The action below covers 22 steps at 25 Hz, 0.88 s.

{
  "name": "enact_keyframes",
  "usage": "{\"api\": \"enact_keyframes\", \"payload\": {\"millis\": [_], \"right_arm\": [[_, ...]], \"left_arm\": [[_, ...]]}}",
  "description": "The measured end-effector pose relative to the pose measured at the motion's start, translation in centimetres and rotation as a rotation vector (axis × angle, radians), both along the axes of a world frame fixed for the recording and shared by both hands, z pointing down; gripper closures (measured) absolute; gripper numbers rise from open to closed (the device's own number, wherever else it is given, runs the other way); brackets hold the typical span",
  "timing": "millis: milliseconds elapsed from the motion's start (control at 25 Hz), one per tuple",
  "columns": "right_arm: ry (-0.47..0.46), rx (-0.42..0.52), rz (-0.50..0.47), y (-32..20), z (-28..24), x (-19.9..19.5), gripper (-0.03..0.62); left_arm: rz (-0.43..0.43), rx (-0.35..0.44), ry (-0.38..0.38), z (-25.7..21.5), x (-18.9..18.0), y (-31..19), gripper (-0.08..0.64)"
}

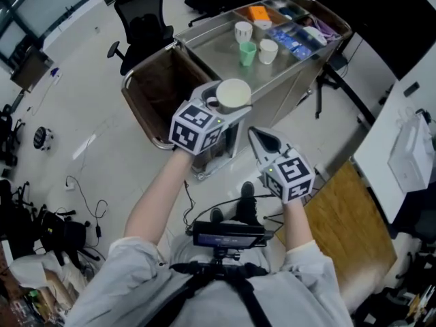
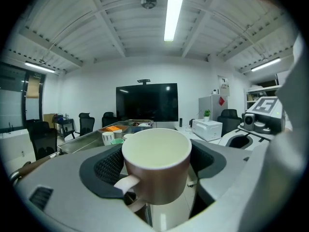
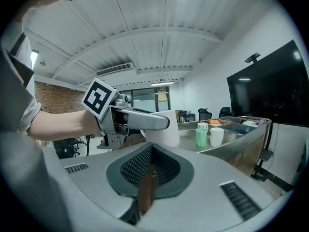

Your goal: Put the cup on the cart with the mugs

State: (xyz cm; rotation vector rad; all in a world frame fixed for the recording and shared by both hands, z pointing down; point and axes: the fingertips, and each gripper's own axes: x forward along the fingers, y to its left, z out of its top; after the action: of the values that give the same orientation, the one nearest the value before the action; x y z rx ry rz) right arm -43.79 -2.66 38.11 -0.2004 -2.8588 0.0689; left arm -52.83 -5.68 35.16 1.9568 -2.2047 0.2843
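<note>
Standing upright between the jaws of the left tool (image 1: 219, 106) is a brown ceramic cup with a cream inside (image 1: 234, 92). The jaws are clamped on its sides, and its handle points back toward the person and a little to the left. The cup is empty and is carried in the air at the near end of a stainless-steel cart (image 1: 206, 41), not resting on anything.

The right tool (image 1: 263, 140) hangs just beside the left one, a little nearer the person. Its jaws are pressed together with nothing between them.

On the cart's flat steel top, well apart from the carried cup, three mugs stand close together: a white mug with a dark pattern (image 1: 243, 31), a pale green cup (image 1: 247, 53) in front of it, and a plain white mug (image 1: 268, 51) just beside the green one. The top around them is bare metal.

Past the mugs, the cart's far end is split into compartments. One holds something orange (image 1: 259, 12) and another holds blue packets (image 1: 289, 39). A brown-lined bin (image 1: 158, 87) hangs at the cart's left side. A black office chair (image 1: 143, 19) stands on the pale floor just beyond the bin.
</note>
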Motion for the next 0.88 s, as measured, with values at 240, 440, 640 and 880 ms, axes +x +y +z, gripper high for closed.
{"api": "enact_keyframes", "payload": {"millis": [240,440,640,880], "right_arm": [[0.004,0.026,-0.066,-2.6,-1.4,-6.1,0.592],[0.02,0.039,-0.088,-6.2,-2.3,-11.3,0.592],[0.047,0.052,-0.131,-8.8,-2.3,-16.5,0.592],[0.09,0.051,-0.166,-10.6,-1.5,-21.7,0.592]], "left_arm": [[-0.086,0.015,-0.012,-1.2,-7.0,-3.1,0.135],[-0.16,0.019,-0.036,-1.9,-13.3,-6.4,0.135],[-0.203,-0.002,-0.058,-1.5,-18.6,-9.7,0.135],[-0.252,-0.024,-0.07,0.5,-24.0,-12.5,0.135]]}}
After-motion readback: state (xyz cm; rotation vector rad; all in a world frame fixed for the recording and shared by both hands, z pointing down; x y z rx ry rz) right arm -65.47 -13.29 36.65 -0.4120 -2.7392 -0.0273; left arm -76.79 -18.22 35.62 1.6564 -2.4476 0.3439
